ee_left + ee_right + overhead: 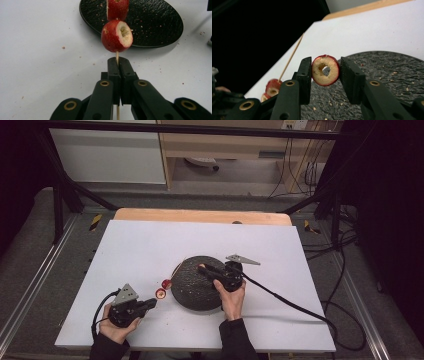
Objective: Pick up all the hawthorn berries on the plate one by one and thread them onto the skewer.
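Jaws of the right gripper (325,71) clamp a cored fruit slice (325,70); left gripper (117,65) pinches the skewer (117,55).

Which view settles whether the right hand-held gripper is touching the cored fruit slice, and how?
Touching. The right gripper view shows the right hand-held gripper with both jaws pressed against the red rim of the cored fruit slice, no gap on either side.

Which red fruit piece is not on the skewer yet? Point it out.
The cored red piece clamped in the right tongs above the black plate; two others sit threaded on the skewer.
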{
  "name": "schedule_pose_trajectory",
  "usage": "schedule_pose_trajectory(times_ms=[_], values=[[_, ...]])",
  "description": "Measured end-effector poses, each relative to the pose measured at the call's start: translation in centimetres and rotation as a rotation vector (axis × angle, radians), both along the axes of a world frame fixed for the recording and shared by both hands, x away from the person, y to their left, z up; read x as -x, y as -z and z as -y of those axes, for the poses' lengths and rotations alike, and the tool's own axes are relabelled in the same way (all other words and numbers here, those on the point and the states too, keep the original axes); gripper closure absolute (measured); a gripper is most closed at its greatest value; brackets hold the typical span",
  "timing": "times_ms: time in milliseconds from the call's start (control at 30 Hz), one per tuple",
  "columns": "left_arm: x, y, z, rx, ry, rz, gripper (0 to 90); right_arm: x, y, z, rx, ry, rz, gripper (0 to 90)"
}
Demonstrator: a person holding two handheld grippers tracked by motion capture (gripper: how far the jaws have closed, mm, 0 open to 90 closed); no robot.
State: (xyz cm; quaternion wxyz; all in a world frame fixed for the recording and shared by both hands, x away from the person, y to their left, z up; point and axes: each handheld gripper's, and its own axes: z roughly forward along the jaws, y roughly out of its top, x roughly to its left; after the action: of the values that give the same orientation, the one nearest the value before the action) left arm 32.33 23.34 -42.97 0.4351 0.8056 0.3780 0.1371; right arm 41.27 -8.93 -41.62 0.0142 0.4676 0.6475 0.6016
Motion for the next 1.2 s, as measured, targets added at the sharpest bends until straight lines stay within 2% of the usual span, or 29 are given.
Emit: schedule_pose_trajectory(times_ms=[433,800,933,1200], values=[[0.6,0.2,1.0,0.02,0.008,0.0,88.6,0.8,0.2,-0.1,-0.069,0.045,0.054,63.3],[0.9,0.3,1.8,0.049,-0.005,0.003,88.6,0.4,-0.4,0.1,-0.14,0.102,0.089,63.3],[1.0,0.4,2.1,0.073,-0.007,-0.005,88.6,0.1,-0.6,0.3,-0.168,0.122,0.098,63.3],[1.1,0.5,2.9,0.095,-0.007,-0.005,88.6,-0.3,-0.9,0.5,-0.195,0.151,0.112,63.3]])
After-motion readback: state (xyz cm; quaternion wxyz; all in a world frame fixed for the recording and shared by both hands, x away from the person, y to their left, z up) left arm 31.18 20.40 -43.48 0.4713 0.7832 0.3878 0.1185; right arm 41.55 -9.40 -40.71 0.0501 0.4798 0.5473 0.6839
